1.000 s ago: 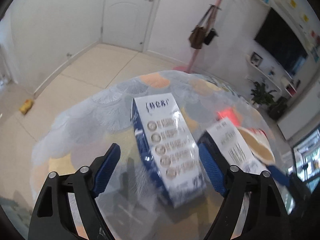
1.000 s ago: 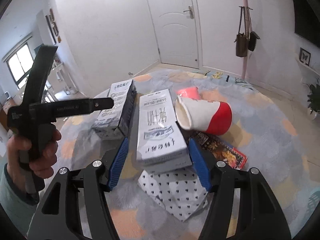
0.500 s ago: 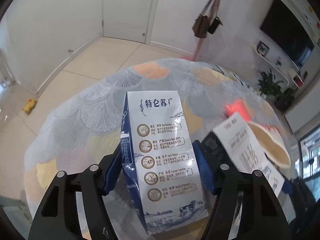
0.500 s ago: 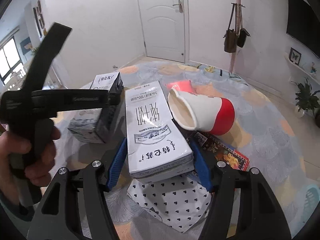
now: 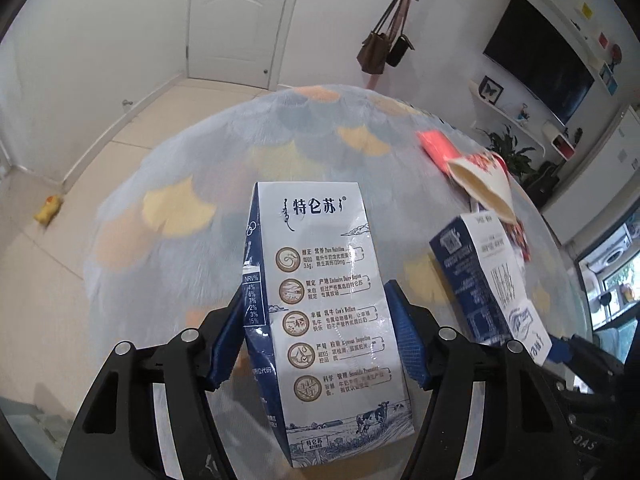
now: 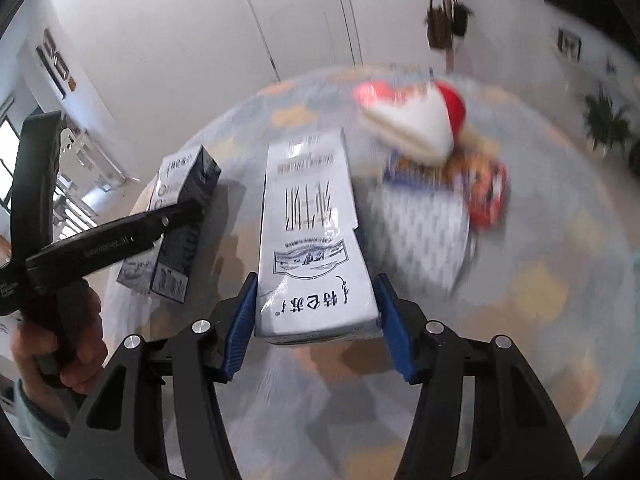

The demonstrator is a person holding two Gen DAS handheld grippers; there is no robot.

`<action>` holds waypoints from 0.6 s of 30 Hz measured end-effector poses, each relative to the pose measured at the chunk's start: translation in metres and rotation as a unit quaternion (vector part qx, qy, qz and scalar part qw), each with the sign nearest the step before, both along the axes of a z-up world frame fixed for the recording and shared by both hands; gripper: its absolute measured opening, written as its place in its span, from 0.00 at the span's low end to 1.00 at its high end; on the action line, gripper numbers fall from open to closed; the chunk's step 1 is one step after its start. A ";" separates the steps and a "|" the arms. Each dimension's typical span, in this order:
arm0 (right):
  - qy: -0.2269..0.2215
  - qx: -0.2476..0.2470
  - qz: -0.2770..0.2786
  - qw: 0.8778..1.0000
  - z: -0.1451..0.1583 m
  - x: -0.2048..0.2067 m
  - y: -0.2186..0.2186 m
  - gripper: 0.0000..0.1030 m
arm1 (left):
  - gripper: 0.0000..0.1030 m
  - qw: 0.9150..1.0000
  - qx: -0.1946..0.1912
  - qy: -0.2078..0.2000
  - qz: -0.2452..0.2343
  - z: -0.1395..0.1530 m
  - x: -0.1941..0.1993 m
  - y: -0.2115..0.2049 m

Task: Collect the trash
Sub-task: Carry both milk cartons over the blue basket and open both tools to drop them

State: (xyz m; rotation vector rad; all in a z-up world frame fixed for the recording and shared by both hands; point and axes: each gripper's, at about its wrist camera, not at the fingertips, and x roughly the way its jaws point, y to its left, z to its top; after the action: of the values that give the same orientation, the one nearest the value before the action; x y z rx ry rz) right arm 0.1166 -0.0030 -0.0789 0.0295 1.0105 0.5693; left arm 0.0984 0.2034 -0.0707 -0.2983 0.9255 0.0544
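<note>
**2 cartons, 1 in each gripper**

Cartons first: I have 1 milk carton in each tool. My left gripper (image 5: 316,342) is tipped steeply down over the round table (image 5: 280,152), its blue pads pressed against both sides of a white-and-blue milk carton (image 5: 324,312), so it is clenched on that box. The face toward me reads 特仑苏 at the top, with English lines such as "Pure Nutrition" and "Cow's Welfare", and a side strip headed "NRV%".

My right gripper (image 6: 316,320) is angled down likewise; its jaws have just been closing, and its pads now grip a second milk carton (image 6: 308,236) lying lengthwise away from me. Its print is upside down from here: 特仑苏 at the near end, larger characters beyond.

Left of it I see the hand (image 6: 60,340) on the other tool's handle. Far right lie a red-and-white paper cup (image 6: 416,120), blurred, and a colourful wrapper (image 6: 480,188); I cannot read either.
</note>
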 end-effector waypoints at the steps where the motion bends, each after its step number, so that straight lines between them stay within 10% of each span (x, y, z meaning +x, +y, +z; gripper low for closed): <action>1: -0.001 -0.003 0.000 1.000 -0.001 -0.006 -0.002 0.52 | 0.62 1.000 0.000 -0.002 -0.002 0.000 -0.004 -0.002; 9: -0.036 -0.056 0.006 0.998 0.003 0.001 0.013 0.66 | 0.62 1.000 0.006 -0.007 -0.006 -0.004 -0.020 -0.013; 18: -0.070 -0.099 0.021 0.992 -0.005 0.012 0.040 0.55 | 0.62 1.000 0.019 -0.020 -0.014 0.006 -0.026 -0.023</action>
State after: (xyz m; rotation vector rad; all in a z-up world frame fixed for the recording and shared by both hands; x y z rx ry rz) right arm 0.1281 0.0369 -0.0836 -0.2056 0.9287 0.4995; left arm 0.0721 0.1802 -0.0643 -0.2497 0.8870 0.0399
